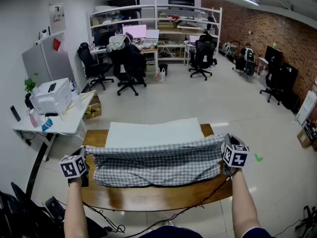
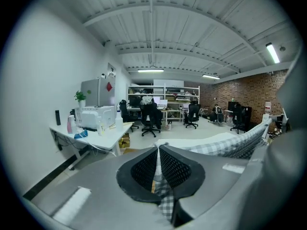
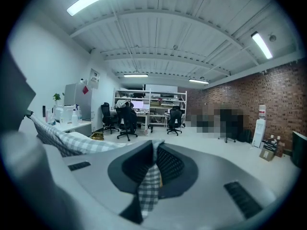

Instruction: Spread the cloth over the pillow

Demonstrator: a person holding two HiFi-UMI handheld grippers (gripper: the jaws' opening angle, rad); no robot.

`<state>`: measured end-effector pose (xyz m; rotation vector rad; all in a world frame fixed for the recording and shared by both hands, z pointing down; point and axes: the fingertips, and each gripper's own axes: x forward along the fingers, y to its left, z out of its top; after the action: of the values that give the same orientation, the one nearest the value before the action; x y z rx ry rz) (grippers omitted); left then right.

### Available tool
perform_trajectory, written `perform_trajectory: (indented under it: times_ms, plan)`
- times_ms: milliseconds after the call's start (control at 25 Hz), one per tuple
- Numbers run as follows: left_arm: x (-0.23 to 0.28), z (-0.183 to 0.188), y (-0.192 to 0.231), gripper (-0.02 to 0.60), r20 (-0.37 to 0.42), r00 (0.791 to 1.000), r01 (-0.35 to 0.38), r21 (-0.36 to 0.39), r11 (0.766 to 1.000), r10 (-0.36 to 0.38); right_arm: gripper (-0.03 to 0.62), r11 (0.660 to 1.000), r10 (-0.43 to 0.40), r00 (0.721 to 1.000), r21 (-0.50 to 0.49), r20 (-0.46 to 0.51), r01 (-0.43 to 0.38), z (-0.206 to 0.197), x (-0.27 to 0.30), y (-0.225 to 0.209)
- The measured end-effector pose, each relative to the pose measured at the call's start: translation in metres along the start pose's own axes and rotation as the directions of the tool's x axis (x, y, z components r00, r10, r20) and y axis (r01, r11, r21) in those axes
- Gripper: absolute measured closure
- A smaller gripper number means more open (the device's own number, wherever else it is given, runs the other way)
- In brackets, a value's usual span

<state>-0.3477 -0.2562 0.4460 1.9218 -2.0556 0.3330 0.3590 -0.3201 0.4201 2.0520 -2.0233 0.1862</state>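
left gripper: jaws clenched on one corner of the grey-and-white checked cloth, with the fabric pinched between the black meshed pads and trailing out below them. right gripper: likewise clamped on the opposite corner, a strip of the same check hanging from between its nearly closed jaws. both bare forearms reach forward from the bottom edge of the head view, roughly parallel and well apart, the left forearm at the left end of the brown wooden table and the right forearm at its right end. the cloth spans the two grippers as a broad band, sagging slightly in the middle, its lower part resting on the table. the white rectangular pillow lies flat on the table just beyond the cloth; its near edge is hidden behind the fabric and the rest is uncovered. background: pale floor, white desk with a printer at left, and black office chairs.
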Motion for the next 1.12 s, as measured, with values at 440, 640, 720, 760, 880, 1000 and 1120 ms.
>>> perform_trajectory:
  times_ms: [440, 640, 720, 760, 880, 1000, 1120]
  plan:
    - [0.027, 0.006, 0.001, 0.571, 0.012, 0.998, -0.06, -0.048, 0.997, 0.06, 0.56, 0.998, 0.053, 0.999, -0.034, 0.009, -0.053, 0.011, 0.042, 0.007]
    - [0.04, 0.018, 0.0, 0.571, 0.032, 0.997, -0.075, -0.026, 0.997, 0.075, 0.56, 0.997, 0.067, 0.998, -0.044, 0.01, -0.066, 0.019, 0.061, 0.007]
    - [0.052, 0.023, 0.0, 0.571, 0.035, 0.997, -0.069, -0.021, 0.997, 0.07, 0.56, 0.997, 0.065, 0.998, -0.042, 0.005, -0.065, 0.02, 0.071, 0.009]
    - [0.059, 0.025, 0.001, 0.571, 0.035, 0.997, -0.066, -0.021, 0.998, 0.066, 0.56, 0.997, 0.063, 0.998, -0.04, 0.001, -0.063, 0.02, 0.076, 0.01]
    - [0.083, 0.029, 0.004, 0.571, 0.024, 0.998, -0.059, -0.022, 0.998, 0.06, 0.56, 0.997, 0.059, 0.998, -0.043, -0.016, -0.06, 0.019, 0.093, 0.015]
    - [0.108, 0.034, 0.006, 0.571, 0.01, 0.999, -0.047, -0.04, 0.998, 0.048, 0.56, 0.996, 0.057, 0.998, -0.061, -0.041, -0.059, 0.019, 0.111, 0.02]
    - [0.131, 0.034, 0.006, 0.571, -0.023, 0.999, -0.035, -0.037, 0.999, 0.035, 0.56, 0.996, 0.053, 0.997, -0.07, -0.061, -0.057, 0.018, 0.126, 0.023]
